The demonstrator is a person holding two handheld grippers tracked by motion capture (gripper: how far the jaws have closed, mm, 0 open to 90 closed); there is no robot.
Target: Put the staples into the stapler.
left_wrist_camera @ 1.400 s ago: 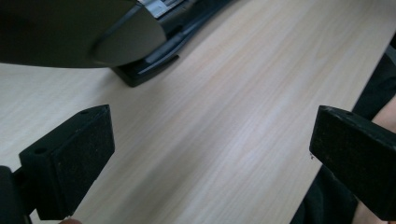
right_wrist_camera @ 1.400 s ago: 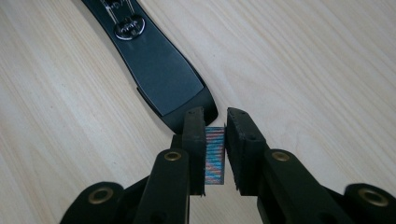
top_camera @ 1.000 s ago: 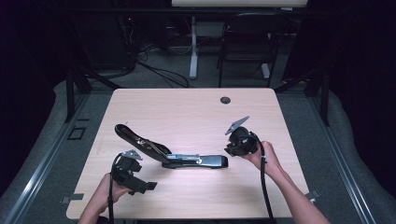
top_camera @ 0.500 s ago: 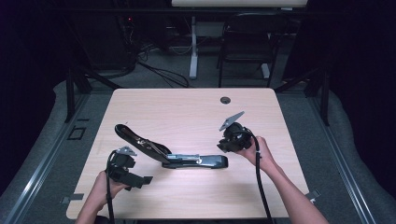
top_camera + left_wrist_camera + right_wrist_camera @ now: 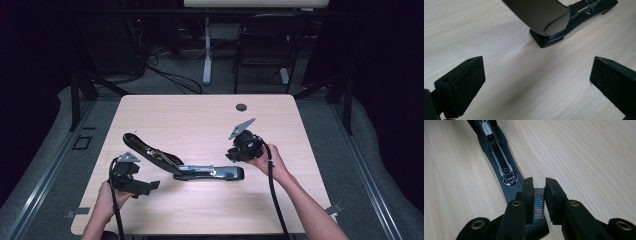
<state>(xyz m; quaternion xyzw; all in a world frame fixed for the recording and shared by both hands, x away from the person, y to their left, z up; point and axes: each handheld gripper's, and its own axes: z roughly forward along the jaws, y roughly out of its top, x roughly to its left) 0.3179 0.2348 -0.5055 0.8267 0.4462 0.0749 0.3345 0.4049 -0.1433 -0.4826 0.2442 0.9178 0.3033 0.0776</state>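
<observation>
A black stapler lies hinged wide open on the wooden table, its top arm slanting up to the left. In the right gripper view its open staple channel runs away from me. My right gripper hangs over the stapler's right end. Its jaws are shut on a short strip of staples standing on edge between the pads. My left gripper rests low at the front left, its pads wide open, with the top arm's rounded end just ahead of them.
A small round grommet hole sits near the table's far edge. Beyond the table stand a black chair, a white desk leg and loose cables on the dark floor.
My right gripper has moved left, closer over the stapler's right end, still holding the staple strip. The left gripper has barely shifted.
</observation>
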